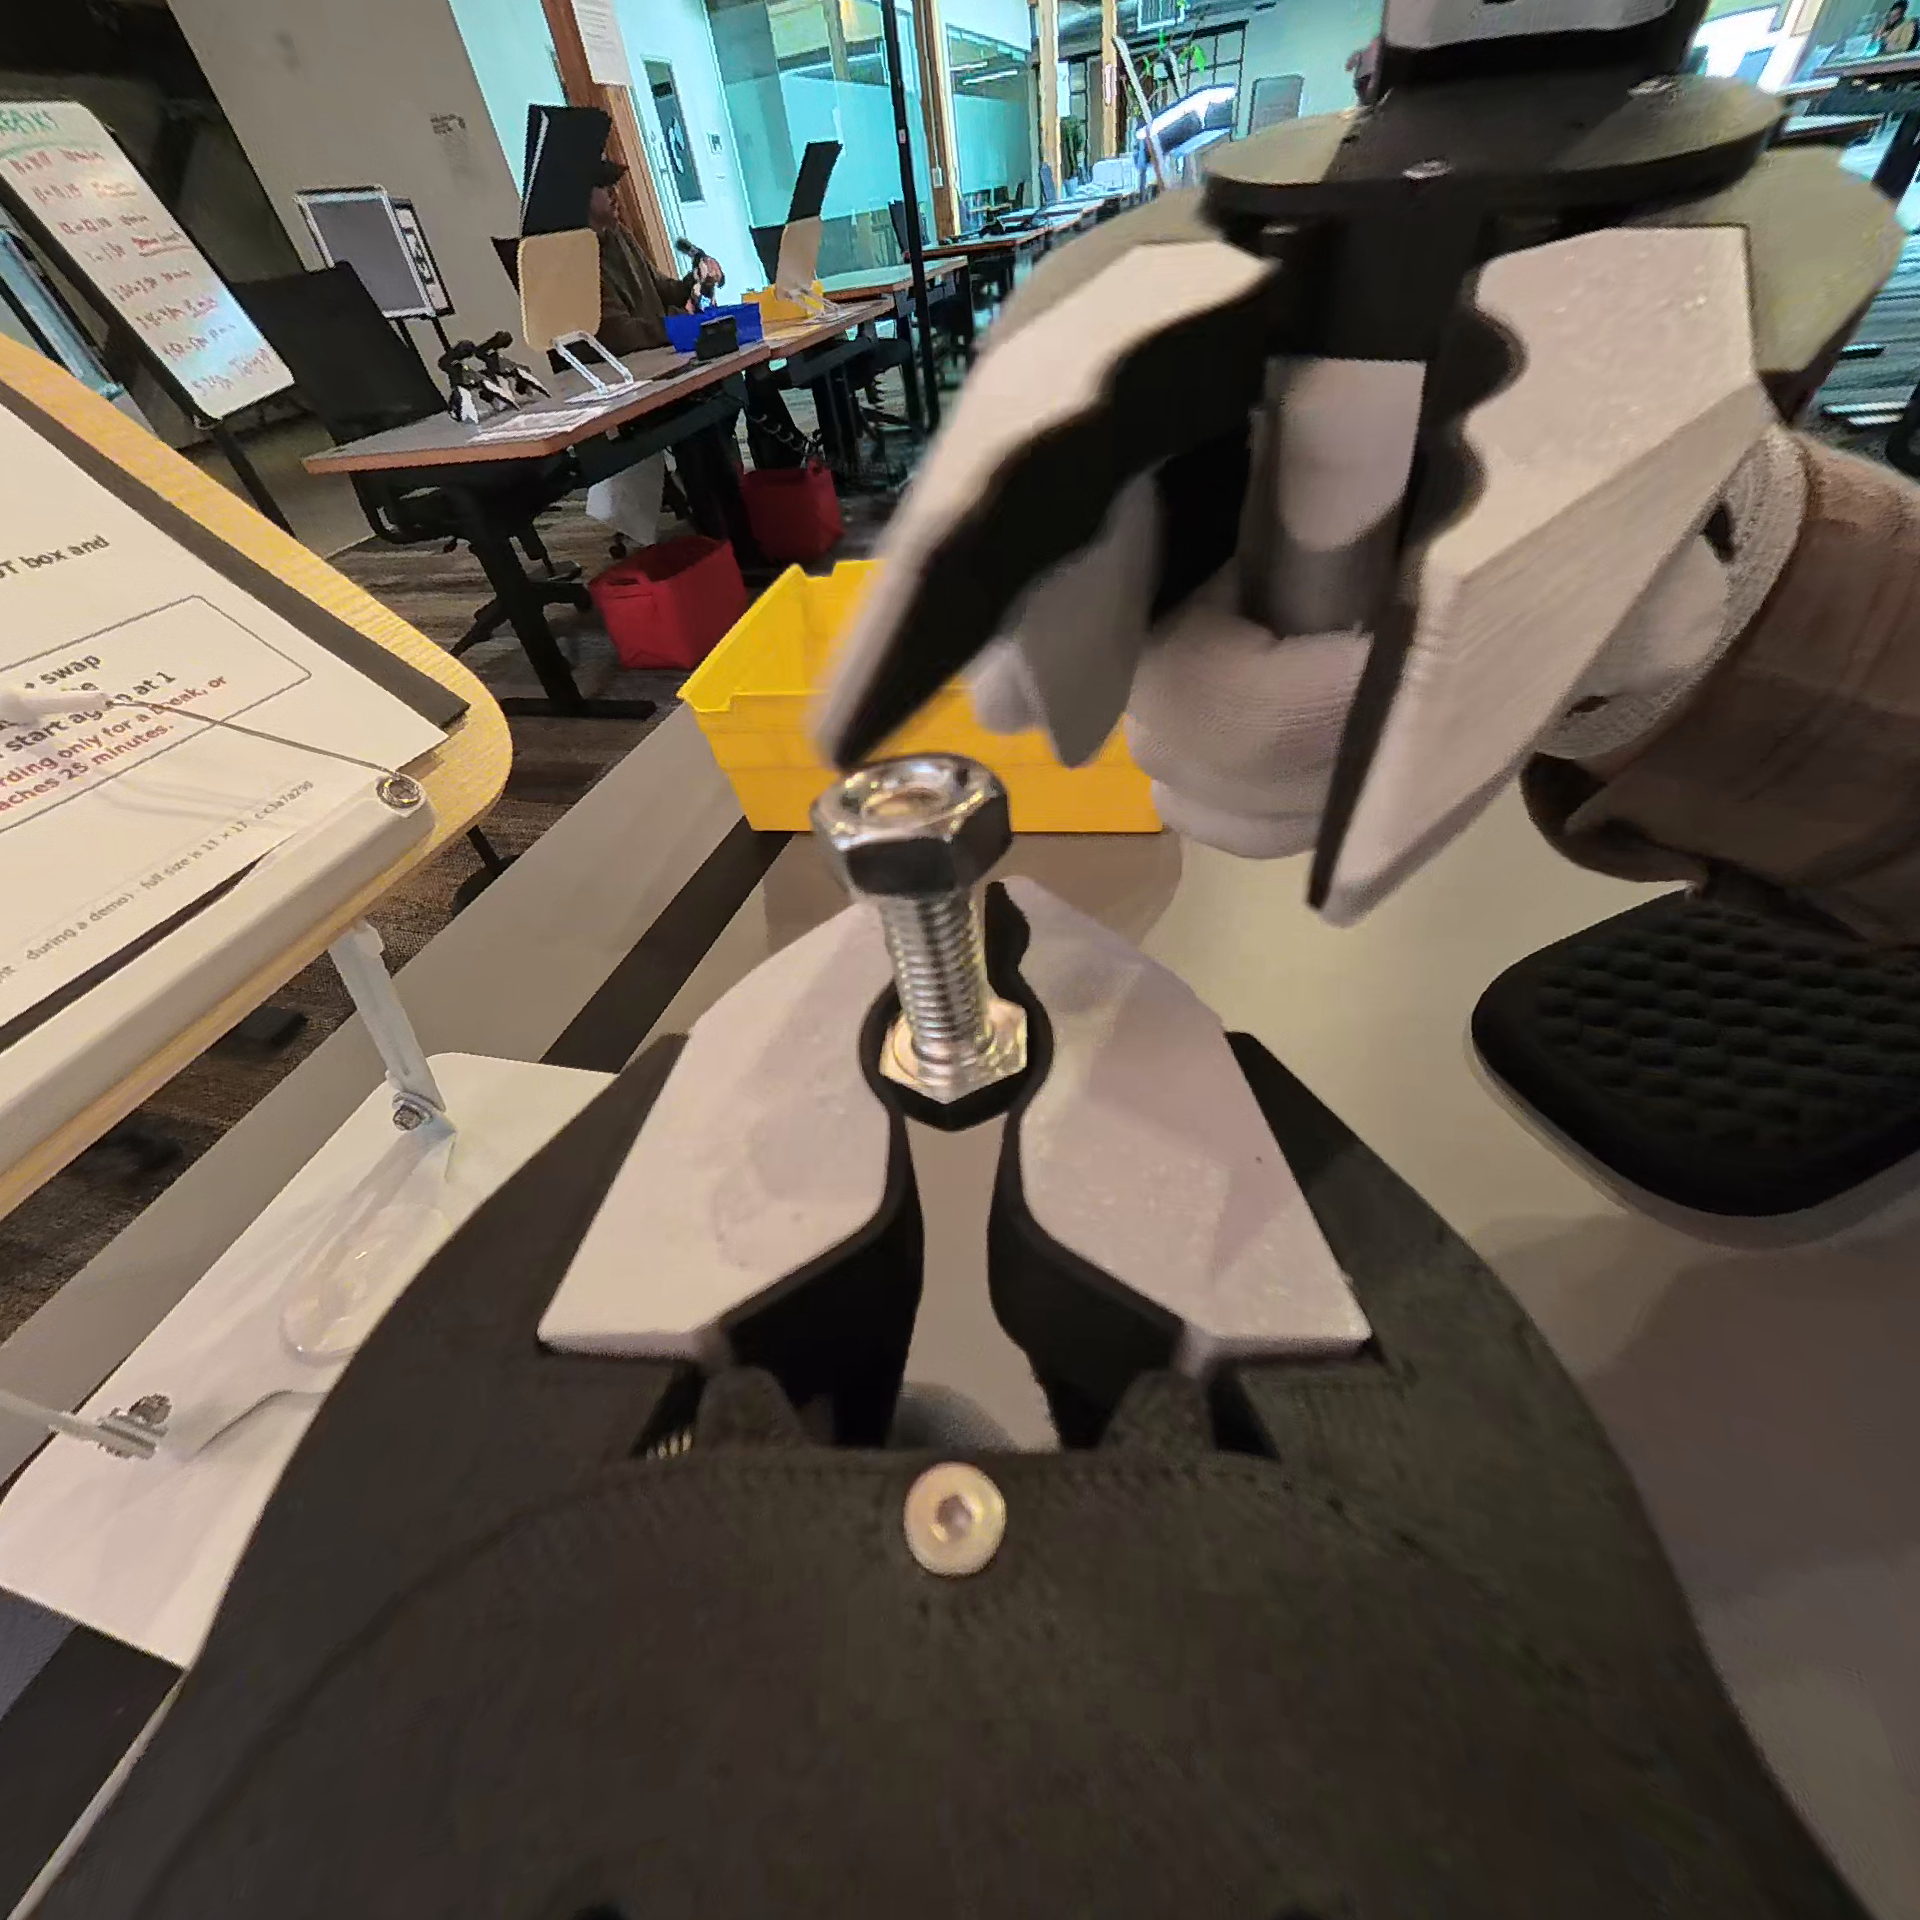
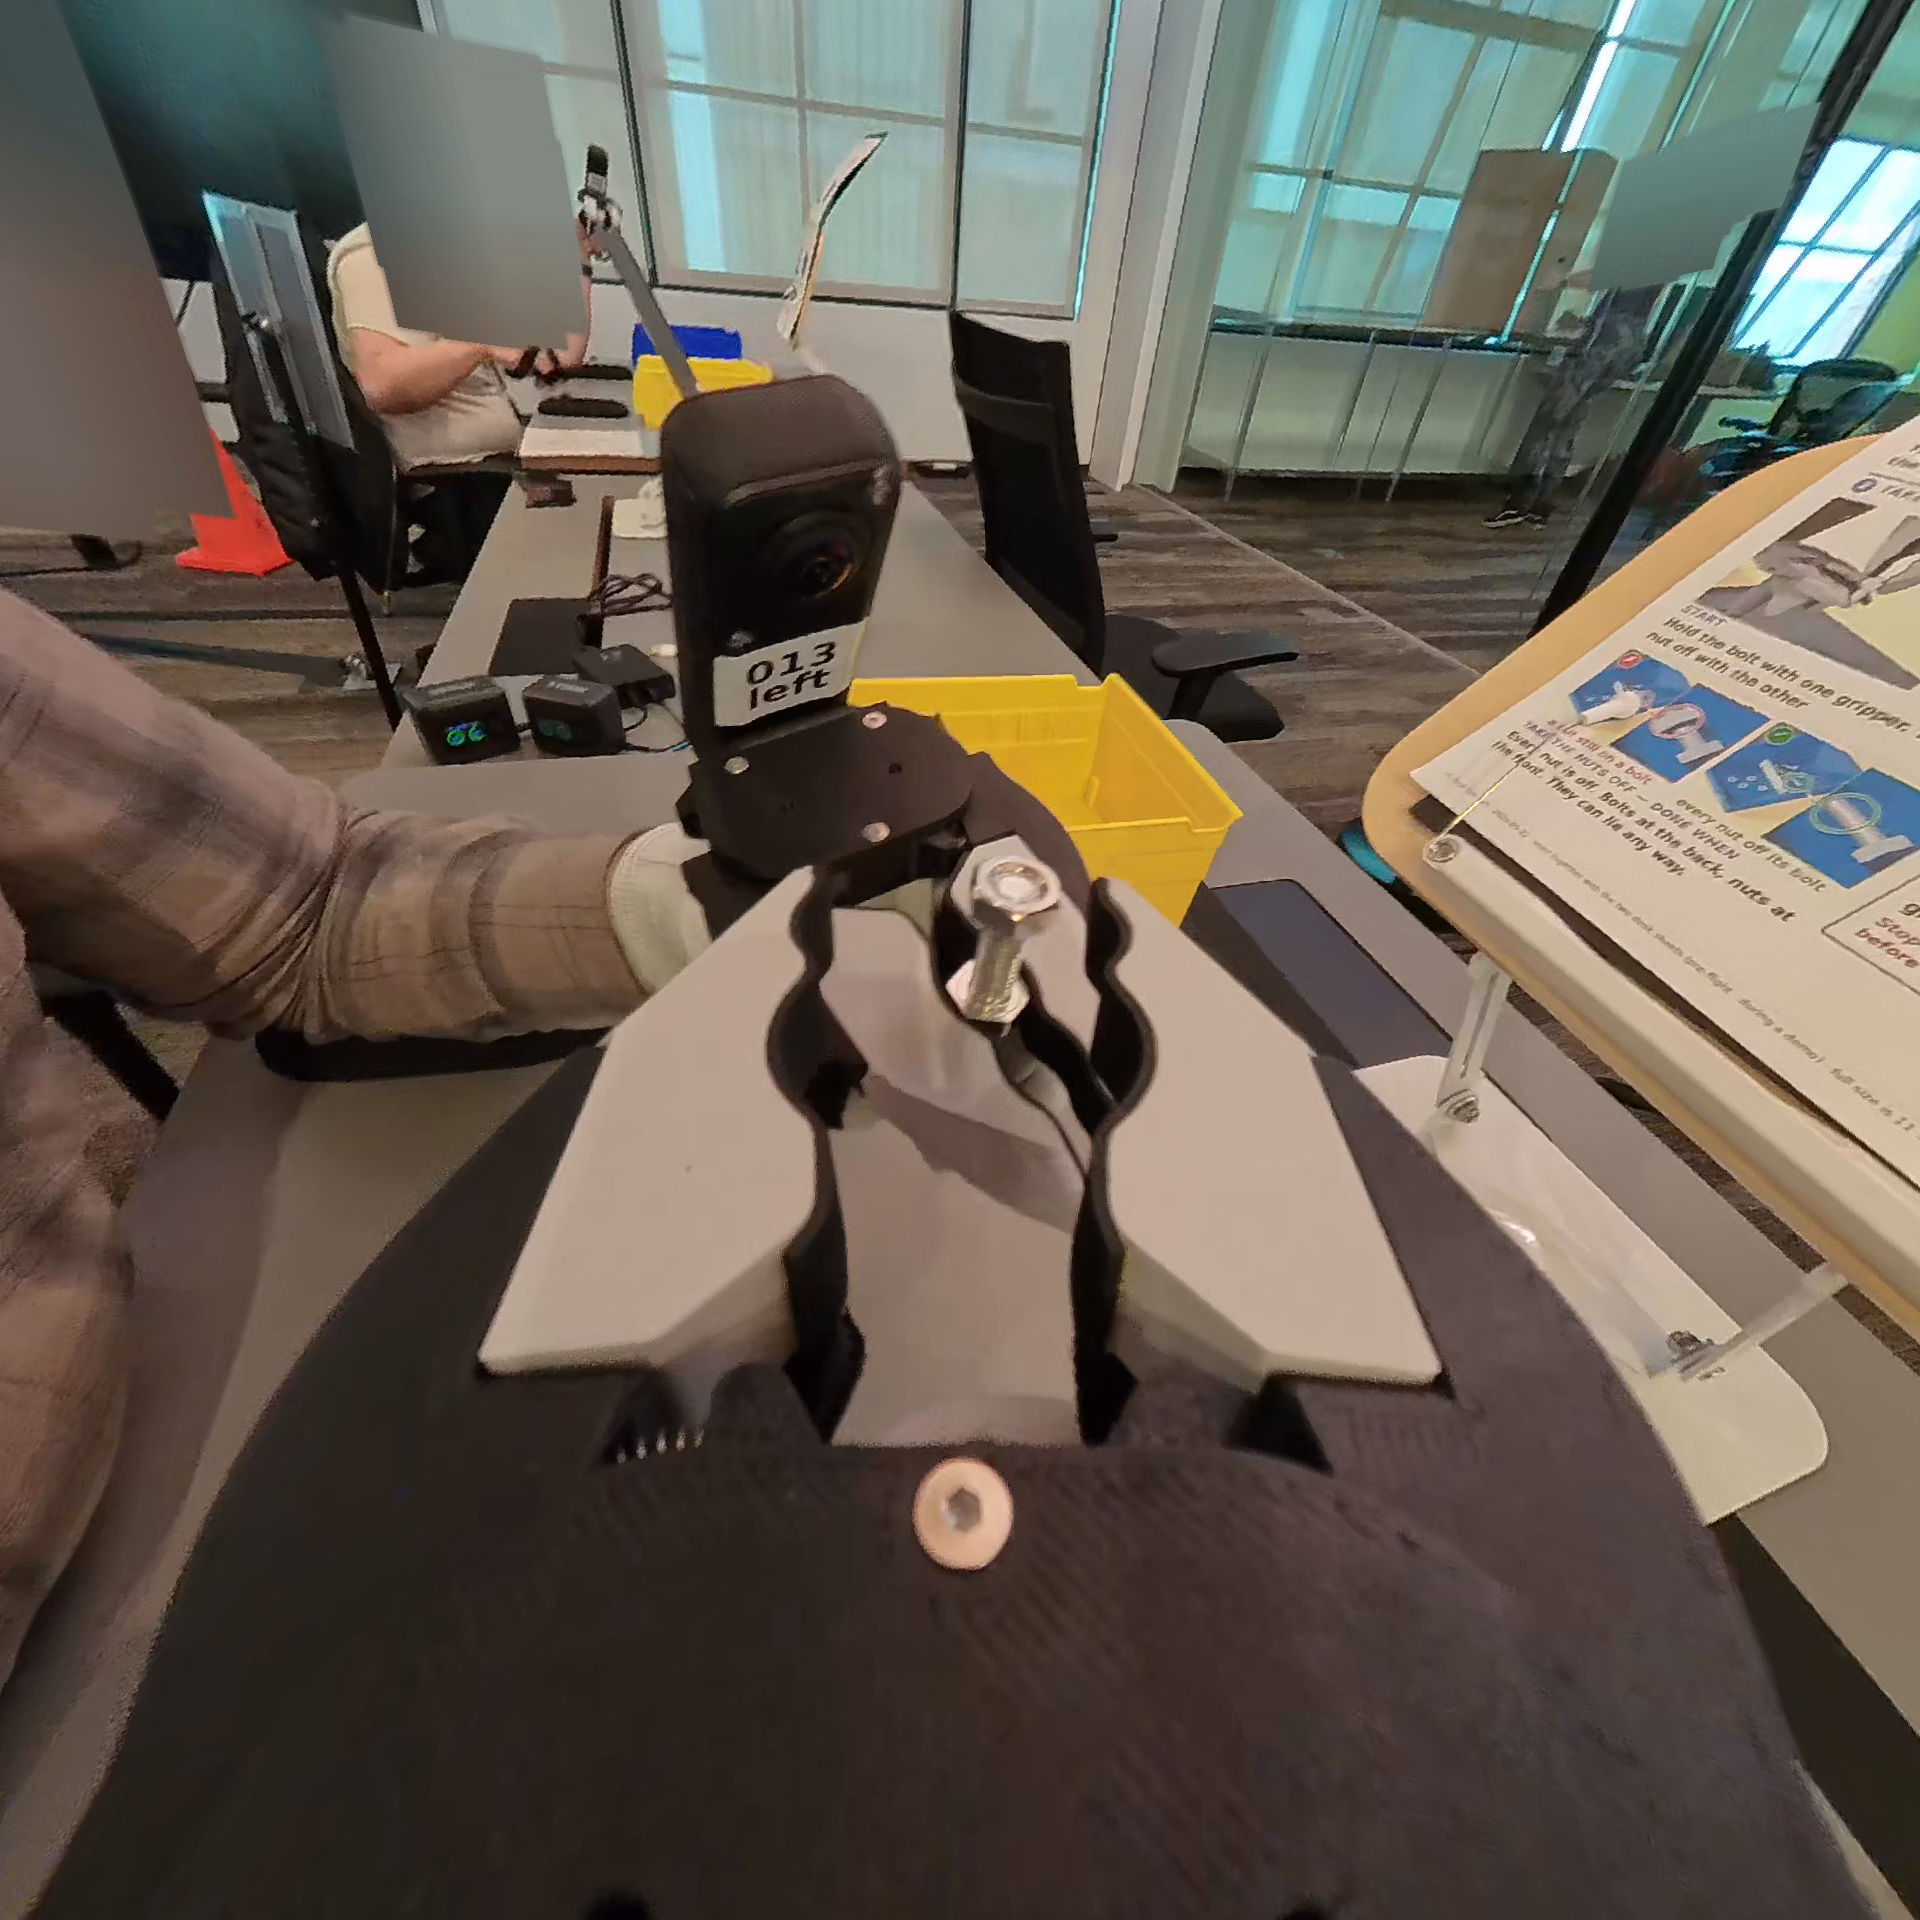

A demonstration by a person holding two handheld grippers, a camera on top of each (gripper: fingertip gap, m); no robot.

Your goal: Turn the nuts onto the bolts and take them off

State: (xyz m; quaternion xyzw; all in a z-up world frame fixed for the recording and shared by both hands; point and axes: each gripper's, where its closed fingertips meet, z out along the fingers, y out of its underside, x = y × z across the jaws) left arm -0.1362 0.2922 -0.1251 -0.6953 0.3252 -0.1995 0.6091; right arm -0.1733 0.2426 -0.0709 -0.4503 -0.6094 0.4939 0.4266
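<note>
Left gripper (image 1: 956,1049) clamping bolt (image 1: 940,971) head, shank standing upright, nut (image 1: 914,821) topping it; right gripper (image 1: 1081,821) hovering agape just above

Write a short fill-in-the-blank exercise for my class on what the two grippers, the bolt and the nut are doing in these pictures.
1. The left gripper is shut on the ____ of the bolt.
2. The nut sits at the ____ end of the bolt's thread.
3. The right gripper hovers near the nut with its jaws ____.
4. Behind the bolt stands a bin coloured ____.

Missing words: head; top; open; yellow
</note>
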